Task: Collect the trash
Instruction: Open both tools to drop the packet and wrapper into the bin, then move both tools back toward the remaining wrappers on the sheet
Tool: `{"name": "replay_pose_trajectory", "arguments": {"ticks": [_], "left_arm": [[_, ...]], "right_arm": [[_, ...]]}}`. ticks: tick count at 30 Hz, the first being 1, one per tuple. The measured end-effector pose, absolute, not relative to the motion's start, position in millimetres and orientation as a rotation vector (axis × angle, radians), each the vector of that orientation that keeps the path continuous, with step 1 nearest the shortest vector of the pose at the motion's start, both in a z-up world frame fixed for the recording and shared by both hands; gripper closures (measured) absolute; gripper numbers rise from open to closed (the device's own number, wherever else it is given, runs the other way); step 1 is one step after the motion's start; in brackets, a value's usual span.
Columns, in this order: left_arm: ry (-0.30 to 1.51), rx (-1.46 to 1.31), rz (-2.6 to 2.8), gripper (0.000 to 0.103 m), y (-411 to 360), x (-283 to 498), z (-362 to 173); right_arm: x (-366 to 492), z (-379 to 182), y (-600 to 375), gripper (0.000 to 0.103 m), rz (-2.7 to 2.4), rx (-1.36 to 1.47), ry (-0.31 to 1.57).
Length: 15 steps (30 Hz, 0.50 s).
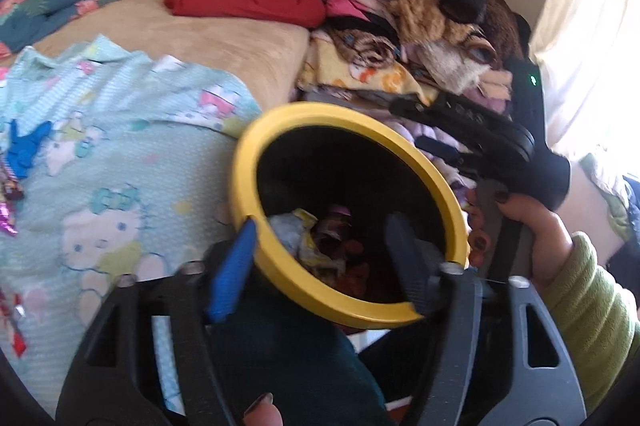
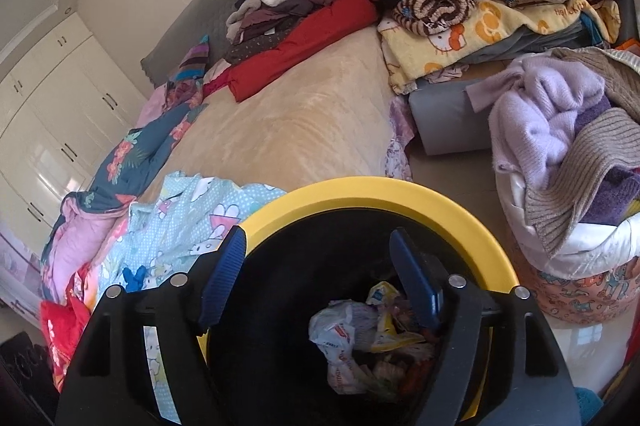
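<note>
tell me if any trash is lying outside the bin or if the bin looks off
Shiny wrappers lie on the light blue sheet at the left edge, outside the yellow-rimmed bin. The bin holds crumpled trash; nothing spilled.

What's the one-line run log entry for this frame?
left gripper: open, empty | right gripper: open, empty | yellow-rimmed trash bin: crumpled wrappers inside | both grippers over bin mouth

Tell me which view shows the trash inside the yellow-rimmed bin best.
The right wrist view: it looks down into the bin at the crumpled wrappers, sharp and lit. The left wrist view shows the wrappers blurred and darker.
</note>
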State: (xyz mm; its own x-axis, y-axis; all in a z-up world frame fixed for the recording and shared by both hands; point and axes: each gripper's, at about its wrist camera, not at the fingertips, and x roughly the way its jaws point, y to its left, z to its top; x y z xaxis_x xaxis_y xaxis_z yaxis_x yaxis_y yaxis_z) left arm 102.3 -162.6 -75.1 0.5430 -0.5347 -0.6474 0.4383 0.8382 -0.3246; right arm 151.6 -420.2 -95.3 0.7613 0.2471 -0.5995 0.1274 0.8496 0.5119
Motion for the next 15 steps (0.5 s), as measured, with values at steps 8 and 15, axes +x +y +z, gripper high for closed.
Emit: {"name": "replay_pose_trajectory", "arguments": {"ticks": [8, 15], "left_arm": [[0.735, -0.125, -0.426, 0.02, -115, 107, -60], [0.686, -0.15, -0.294, 0.013, -65, 109, -49]], "right_arm": [[155, -78, -371, 0.031, 0.177, 0.494, 0.687], [162, -62, -326, 0.031, 0.277, 0.438, 0.673]]}}
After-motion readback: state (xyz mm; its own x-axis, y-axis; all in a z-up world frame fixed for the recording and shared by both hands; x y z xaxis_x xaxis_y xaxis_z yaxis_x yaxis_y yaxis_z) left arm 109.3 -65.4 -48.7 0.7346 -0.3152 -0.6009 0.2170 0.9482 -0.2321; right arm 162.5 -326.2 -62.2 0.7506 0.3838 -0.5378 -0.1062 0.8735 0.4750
